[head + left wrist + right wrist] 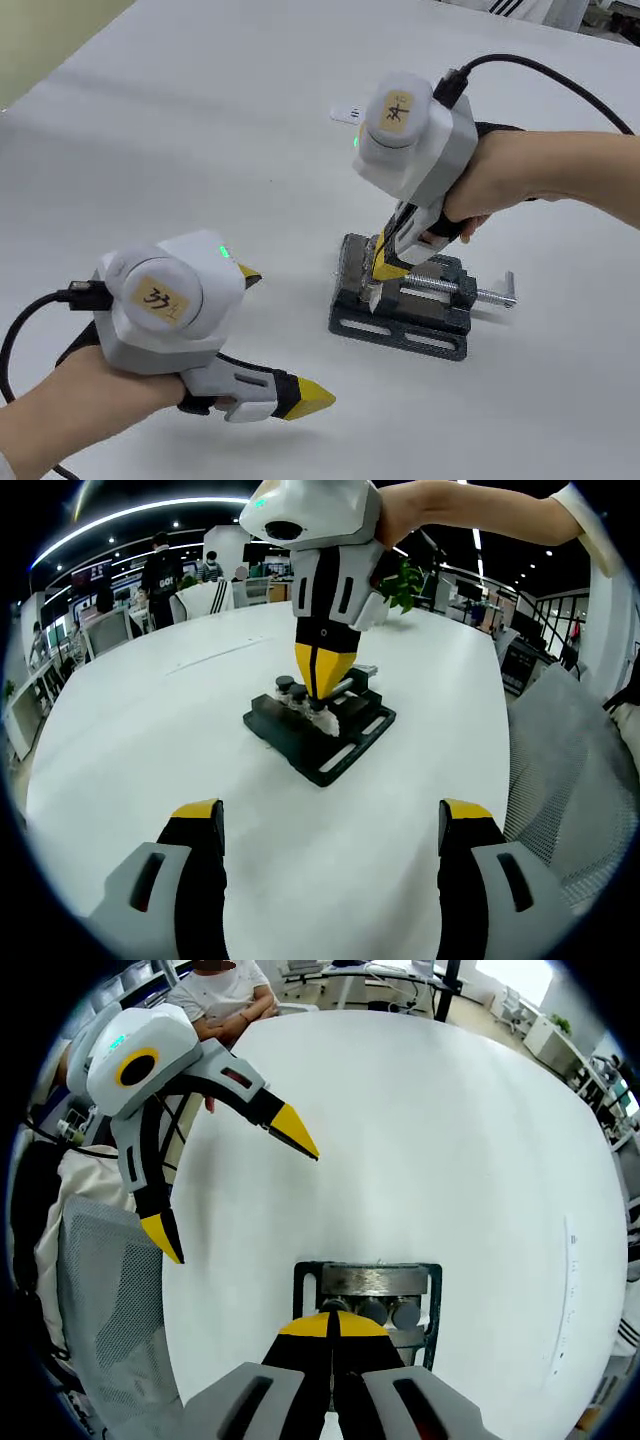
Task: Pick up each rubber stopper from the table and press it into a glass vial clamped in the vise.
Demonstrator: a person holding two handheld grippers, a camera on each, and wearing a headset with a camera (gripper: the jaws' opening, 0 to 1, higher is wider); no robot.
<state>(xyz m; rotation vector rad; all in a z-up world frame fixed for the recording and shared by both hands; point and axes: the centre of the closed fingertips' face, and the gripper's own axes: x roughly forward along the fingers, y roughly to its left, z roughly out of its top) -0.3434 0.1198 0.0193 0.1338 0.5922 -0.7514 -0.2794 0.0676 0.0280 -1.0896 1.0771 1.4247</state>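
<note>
The head view records the vise (400, 318) standing right of centre on the white tabletop (200, 130), its screw handle (495, 293) projecting to the right. The right gripper (388, 266) points steeply down onto the vise's left end. From this angle its yellow tips cover whatever is clamped there. The left gripper view, looking across the tabletop from the near side, supplies that detail. A short row of small glass vials (298, 693) stands upright in the vise, each visible one with a dark top, and the right gripper's tips rest at the row. The right gripper view looks straight down. Two round grey stoppers (404, 1312) are seated side by side in the clamped row, just right of the tips. The right gripper's jaws are pressed together; whether anything is pinched between them cannot be made out. The left gripper (281, 335) is held near left above bare tabletop, well apart from the vise, its jaws spread wide with nothing between them. The left gripper view also takes in people (160, 570) at the far side of the room and a mesh chair (560, 770) at right.
</note>
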